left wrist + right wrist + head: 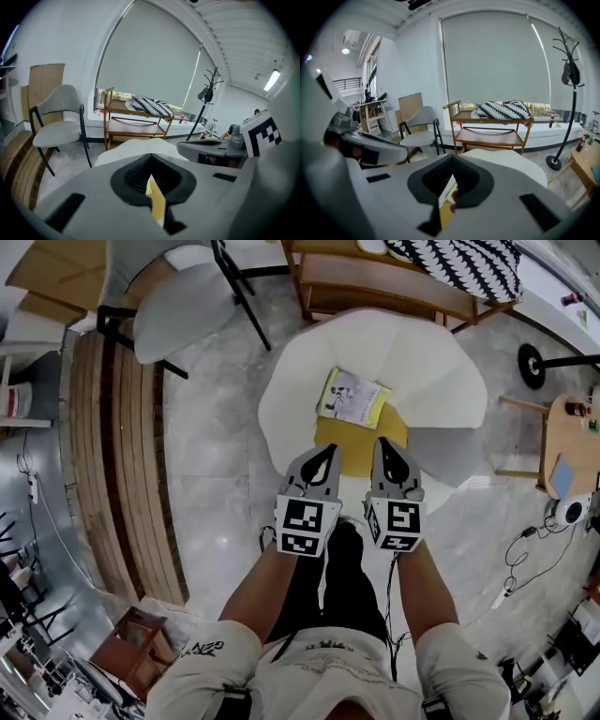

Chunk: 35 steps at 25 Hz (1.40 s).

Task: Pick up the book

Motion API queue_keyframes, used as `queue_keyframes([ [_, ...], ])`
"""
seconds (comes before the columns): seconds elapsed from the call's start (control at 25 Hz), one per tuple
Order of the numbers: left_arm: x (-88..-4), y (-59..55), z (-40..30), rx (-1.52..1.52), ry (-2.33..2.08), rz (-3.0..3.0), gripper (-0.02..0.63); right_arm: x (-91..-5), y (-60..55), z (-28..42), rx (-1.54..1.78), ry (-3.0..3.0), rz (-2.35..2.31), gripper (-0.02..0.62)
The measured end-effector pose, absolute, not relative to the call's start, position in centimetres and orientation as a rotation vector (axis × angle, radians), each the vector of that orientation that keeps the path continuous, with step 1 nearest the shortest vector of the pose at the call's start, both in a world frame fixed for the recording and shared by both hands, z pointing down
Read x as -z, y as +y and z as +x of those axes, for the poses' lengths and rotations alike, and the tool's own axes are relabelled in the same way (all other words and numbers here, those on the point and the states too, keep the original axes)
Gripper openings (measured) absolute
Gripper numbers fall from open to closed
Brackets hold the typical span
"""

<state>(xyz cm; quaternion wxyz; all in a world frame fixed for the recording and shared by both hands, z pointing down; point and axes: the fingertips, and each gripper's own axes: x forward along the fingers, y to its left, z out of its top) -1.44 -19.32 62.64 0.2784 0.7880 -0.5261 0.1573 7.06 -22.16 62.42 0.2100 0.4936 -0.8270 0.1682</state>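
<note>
The book (354, 397), a thin booklet with a white illustrated cover and yellow edges, lies flat on the yellow seat pad (349, 439) of a white petal-shaped chair (422, 362). Both grippers hover side by side just short of the seat's near edge, pointing at the book. My left gripper (327, 451) is shut with nothing in it, its tip a little short of the book's near left corner. My right gripper (382, 442) is also shut and empty, a short way before the book's near right corner. In both gripper views only a yellow sliver shows through the closed pads (136, 176) (466, 180).
Behind the white chair stands a wooden shelf trolley (375, 282) with a black-and-white patterned cushion (459, 263). A grey chair (187, 306) stands at the back left, a coat stand base (532, 365) and a small wooden table (567, 442) at the right. Wooden decking (117, 465) runs along the left.
</note>
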Motion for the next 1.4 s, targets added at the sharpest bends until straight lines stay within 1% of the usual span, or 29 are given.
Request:
queue_keyframes([
  [0.52,-76.2,-23.0,-4.8,-0.429,-1.363,2.057,0.012,-77.7,-25.7,4.4,-0.487,-2.192,1.299,0.026],
  [0.88,-83.8,-22.3,-6.6,-0.445,-1.315,1.988,0.012,-86.0,-29.2,2.2,-0.315,-2.195,1.107,0.026],
  [0.96,-84.8,-21.8,-6.9,-0.454,-1.305,1.975,0.012,-87.6,-29.8,1.7,-0.332,-2.219,1.045,0.028],
  [1.0,-85.2,-21.6,-7.1,-0.460,-1.299,1.970,0.011,-88.6,-30.1,1.4,-0.354,-2.227,1.009,0.069],
  [1.04,-85.5,-21.5,-7.3,-0.465,-1.295,1.966,0.012,-89.6,-30.5,1.3,-0.370,-2.225,0.971,0.130],
  [1.16,-86.1,-21.3,-7.5,-0.480,-1.283,1.969,0.012,-93.2,-31.9,1.8,-0.358,-2.160,0.870,0.205],
  [1.28,-86.6,-21.5,-7.3,-0.494,-1.274,1.988,0.012,-96.8,-33.6,3.5,-0.322,-2.061,0.804,0.243],
  [1.4,-87.5,-21.6,-7.1,-0.497,-1.264,1.988,0.012,-100.2,-34.8,5.3,-0.243,-1.971,0.707,0.266],
])
